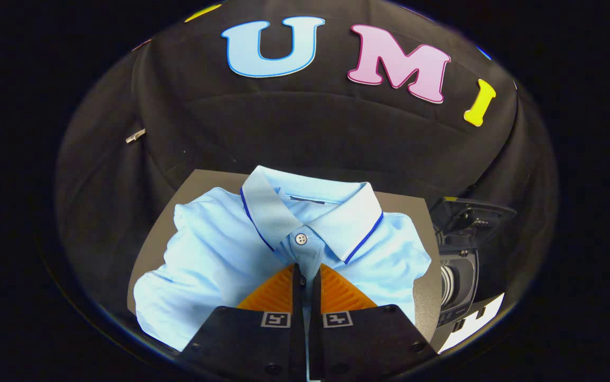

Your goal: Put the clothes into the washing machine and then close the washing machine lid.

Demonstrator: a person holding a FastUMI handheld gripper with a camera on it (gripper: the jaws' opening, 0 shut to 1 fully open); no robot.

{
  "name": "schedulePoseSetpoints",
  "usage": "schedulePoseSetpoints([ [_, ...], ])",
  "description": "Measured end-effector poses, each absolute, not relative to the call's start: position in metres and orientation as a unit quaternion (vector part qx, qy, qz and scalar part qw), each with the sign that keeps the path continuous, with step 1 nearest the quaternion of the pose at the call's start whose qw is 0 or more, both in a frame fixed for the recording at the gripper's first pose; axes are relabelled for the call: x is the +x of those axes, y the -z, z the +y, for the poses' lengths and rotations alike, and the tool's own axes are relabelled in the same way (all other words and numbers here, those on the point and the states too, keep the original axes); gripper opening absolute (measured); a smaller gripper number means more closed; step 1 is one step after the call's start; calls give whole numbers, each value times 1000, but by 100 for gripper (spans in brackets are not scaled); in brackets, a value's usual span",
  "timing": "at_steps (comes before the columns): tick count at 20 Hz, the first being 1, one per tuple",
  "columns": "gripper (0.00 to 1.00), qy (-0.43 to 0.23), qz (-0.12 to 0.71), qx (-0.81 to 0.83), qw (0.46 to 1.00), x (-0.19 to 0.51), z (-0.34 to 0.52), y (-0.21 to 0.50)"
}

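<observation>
A light blue polo shirt (214, 249) with a dark blue stripe along its collar lies folded on a grey-brown table (201, 183). My gripper (306, 271) is down on the shirt's front, just below the collar button (300, 239). The two fingers stand almost together, and a thin fold of the button placket is pinched between them. Beyond the shirt's right side stands a small dark washing machine (461, 276), with its lid (472, 215) raised and the drum opening facing the shirt.
Black cloth walls close the booth behind and on both sides of the table. A small metal clip (135, 136) hangs on the cloth far to the left. A white patch (474, 321) shows below the washing machine.
</observation>
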State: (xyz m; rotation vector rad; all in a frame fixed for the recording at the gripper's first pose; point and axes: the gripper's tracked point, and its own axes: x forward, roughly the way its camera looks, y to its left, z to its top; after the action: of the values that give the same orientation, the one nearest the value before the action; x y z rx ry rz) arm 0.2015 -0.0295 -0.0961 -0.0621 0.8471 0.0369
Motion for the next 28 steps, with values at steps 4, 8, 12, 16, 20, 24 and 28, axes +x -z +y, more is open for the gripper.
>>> schedulePoseSetpoints([
  [4,7,-19,390,-46,920,193,-31,93],
  [8,7,-11,363,-56,930,181,-31,82],
  [12,7,-8,325,-50,944,175,-24,61],
  [16,7,1,284,-45,958,171,-26,33],
  [20,7,11,247,-36,968,169,-35,7],
  [24,7,13,201,-61,978,161,-48,-26],
  [28,7,5,174,-87,981,156,-61,-54],
])
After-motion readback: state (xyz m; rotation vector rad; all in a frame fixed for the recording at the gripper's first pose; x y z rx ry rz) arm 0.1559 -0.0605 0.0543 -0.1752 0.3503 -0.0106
